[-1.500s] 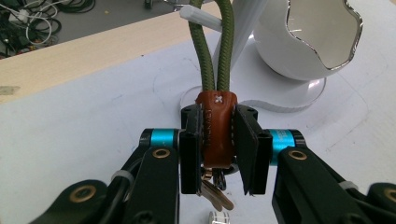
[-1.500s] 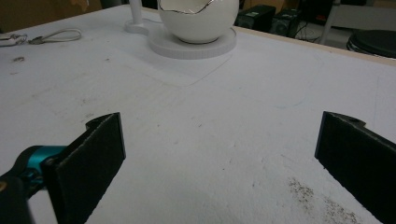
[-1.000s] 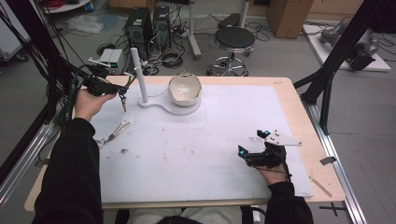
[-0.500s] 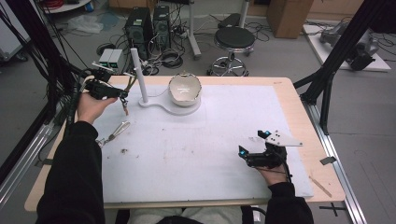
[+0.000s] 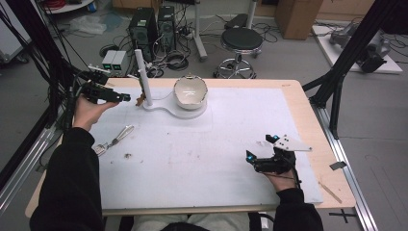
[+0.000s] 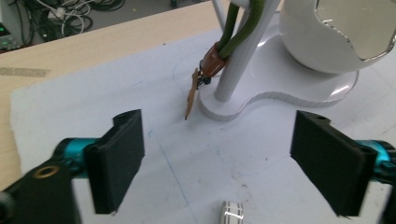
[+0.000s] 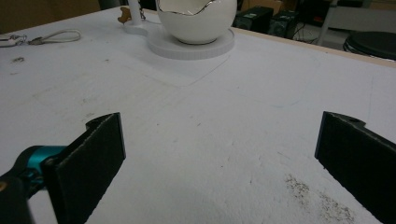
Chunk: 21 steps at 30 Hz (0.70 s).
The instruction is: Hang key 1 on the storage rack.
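The left tool [image 6: 219,163] stands wide with nothing between its jaws; they have just been opening, which reads as letting go of the green-corded key ring [image 6: 205,70]. It now hangs from the white post [image 5: 143,77] of the stand [image 5: 171,108], its brown tag just beside the base. The right tool [image 7: 219,158], also wide and empty, rests apart on the counter [image 5: 207,159], likely idle.
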Each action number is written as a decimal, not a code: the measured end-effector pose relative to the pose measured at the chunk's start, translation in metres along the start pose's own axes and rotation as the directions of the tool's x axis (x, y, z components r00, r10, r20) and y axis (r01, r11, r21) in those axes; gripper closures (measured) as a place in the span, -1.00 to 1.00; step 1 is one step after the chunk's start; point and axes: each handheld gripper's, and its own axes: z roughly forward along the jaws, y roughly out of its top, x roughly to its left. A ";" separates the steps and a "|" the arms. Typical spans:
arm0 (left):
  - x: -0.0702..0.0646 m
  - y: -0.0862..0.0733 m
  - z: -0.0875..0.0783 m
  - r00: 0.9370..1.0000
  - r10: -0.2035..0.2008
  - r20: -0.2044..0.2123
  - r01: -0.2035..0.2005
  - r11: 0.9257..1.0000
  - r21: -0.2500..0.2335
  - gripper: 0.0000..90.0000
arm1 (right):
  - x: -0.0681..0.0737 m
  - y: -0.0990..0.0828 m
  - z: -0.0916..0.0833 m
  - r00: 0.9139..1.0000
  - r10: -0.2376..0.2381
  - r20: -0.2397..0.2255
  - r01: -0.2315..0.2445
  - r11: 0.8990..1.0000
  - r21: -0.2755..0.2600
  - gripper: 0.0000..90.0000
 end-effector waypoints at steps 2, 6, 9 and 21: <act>0.002 -0.001 -0.001 1.000 -0.008 -0.012 0.008 1.000 -0.001 -0.81 | 0.000 0.000 0.000 1.000 0.002 -0.002 -0.002 1.000 0.005 -0.98; 0.009 -0.007 -0.008 0.999 -0.036 -0.016 0.036 0.999 -0.036 -0.92 | 0.001 0.000 0.000 1.000 -0.006 0.002 0.006 1.000 0.006 -0.98; 0.012 -0.010 -0.014 0.999 -0.042 -0.016 0.042 0.998 -0.046 -0.93 | 0.000 0.000 0.000 1.000 -0.005 0.004 0.005 1.000 0.006 -0.98; 0.012 -0.035 -0.029 0.998 -0.036 0.049 0.042 0.991 -0.123 -0.93 | 0.001 0.000 0.000 1.000 -0.006 0.004 0.005 1.000 0.007 -0.98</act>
